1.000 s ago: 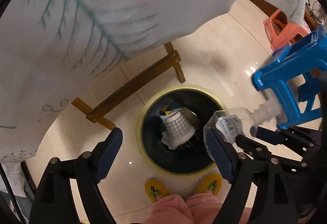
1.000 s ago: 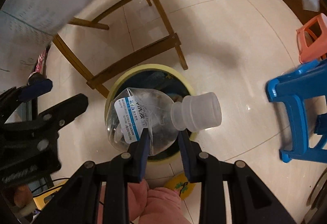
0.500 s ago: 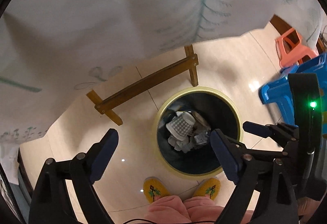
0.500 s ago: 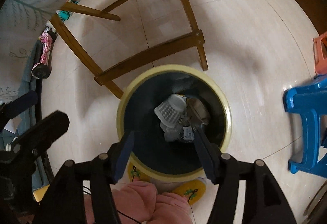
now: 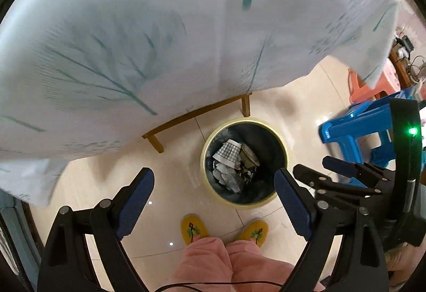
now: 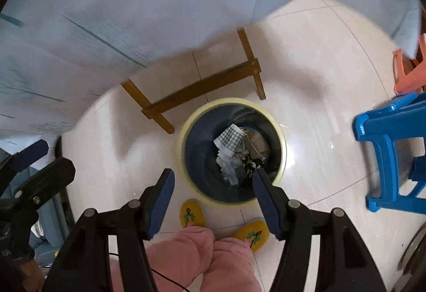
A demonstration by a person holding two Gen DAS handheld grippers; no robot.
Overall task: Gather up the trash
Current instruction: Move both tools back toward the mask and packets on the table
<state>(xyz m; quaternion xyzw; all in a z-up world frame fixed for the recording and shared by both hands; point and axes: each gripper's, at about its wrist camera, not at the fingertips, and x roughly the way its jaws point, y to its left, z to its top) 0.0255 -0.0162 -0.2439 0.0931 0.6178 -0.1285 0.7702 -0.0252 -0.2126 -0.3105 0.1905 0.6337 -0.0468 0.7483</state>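
Note:
A round bin with a pale yellow rim (image 5: 204, 158) (image 6: 183, 142) stands on the tiled floor below both grippers. Inside lie a checked paper cup (image 5: 228, 152) (image 6: 229, 138), crumpled pale scraps (image 6: 226, 166) and a brown lump (image 6: 257, 145); I cannot pick out a bottle among them. My left gripper (image 5: 213, 177) hangs open high over the bin's near-left side, nothing between its blue pads. My right gripper (image 6: 213, 174) is open too and holds nothing, above the bin's near edge. Each gripper shows at the side of the other's view (image 5: 312, 164) (image 6: 50, 158).
A white cloth with teal leaf prints (image 5: 159, 39) hangs from a table whose wooden legs and crossbar (image 6: 202, 89) stand just behind the bin. A blue plastic stool (image 6: 386, 137) and an orange one (image 6: 407, 73) stand to the right. A person's yellow slippers (image 5: 193, 229) and pink trouser legs are close to the bin.
The clear bottle that my right gripper held a second ago has left its jaws, which opened wide. Both grippers rose, so the bin looks smaller and farther below.

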